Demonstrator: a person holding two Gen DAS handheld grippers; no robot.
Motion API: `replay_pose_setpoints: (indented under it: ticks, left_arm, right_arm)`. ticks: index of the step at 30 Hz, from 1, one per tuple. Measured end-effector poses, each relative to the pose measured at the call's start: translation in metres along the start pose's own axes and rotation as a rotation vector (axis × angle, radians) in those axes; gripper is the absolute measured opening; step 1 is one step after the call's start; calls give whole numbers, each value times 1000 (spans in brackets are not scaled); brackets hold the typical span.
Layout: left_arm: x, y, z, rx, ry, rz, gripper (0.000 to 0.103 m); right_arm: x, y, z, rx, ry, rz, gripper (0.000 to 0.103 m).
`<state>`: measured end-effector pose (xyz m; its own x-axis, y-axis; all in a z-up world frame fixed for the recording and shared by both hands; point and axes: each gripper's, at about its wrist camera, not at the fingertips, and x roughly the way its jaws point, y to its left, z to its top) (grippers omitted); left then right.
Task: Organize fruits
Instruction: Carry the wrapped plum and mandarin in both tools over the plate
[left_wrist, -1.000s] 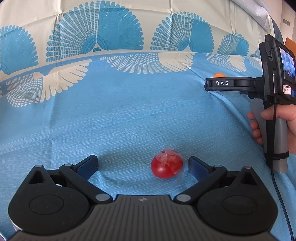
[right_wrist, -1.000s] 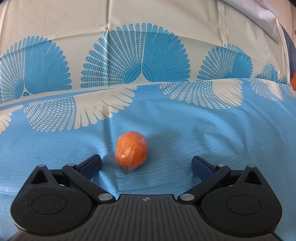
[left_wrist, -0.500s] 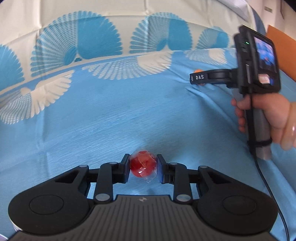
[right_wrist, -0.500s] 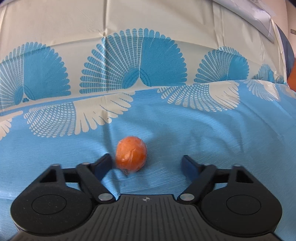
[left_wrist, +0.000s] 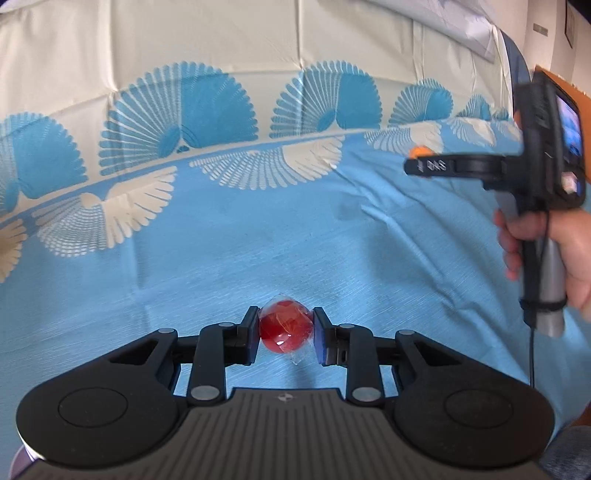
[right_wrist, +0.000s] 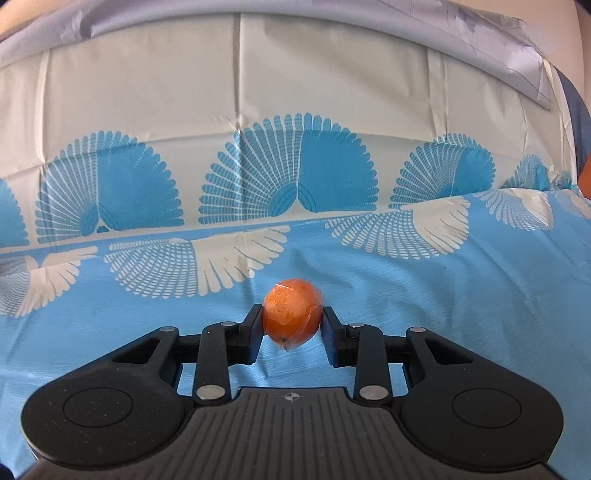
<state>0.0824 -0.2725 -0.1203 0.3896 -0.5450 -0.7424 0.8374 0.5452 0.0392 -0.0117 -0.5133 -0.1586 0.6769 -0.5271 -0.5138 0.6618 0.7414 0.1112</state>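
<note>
- Left gripper: pads clamped on a glossy red fruit in clear film, lower centre of frame
- Right gripper: jaws just closed onto a film-wrapped orange fruit, lower centre
- Blue fan-patterned cloth behind both
- Person's hand at right edge

Bright even daylight, soft shadows, fisheye-bent edges, slight motion blur

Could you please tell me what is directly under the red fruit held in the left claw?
Under the wrapped red fruit only the blue patterned cloth shows. The fruit's underside and the patch of cloth right beneath it are hidden by the fruit and the left claw.
</note>
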Motion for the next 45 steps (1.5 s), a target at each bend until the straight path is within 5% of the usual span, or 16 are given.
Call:
replay_pose_setpoints:
  ticks: [8,21,31,45]
  left_arm:
    - [-127,27,-14,-35,-41,42,32]
    - [-307,71,-133,-205,71,163,32]
    - [-366,83,-199,-279,60,163,32]
    - [-387,84,-201,-300,-14,163,32]
  right_arm:
    - [-149,24,-12,-7,8,83,35]
    - [-348,139,-73,-147,168,429,35]
    - [-416,200,-107,-343,239,505,35]
    - [-439,212,-109,-443,208,500,35]
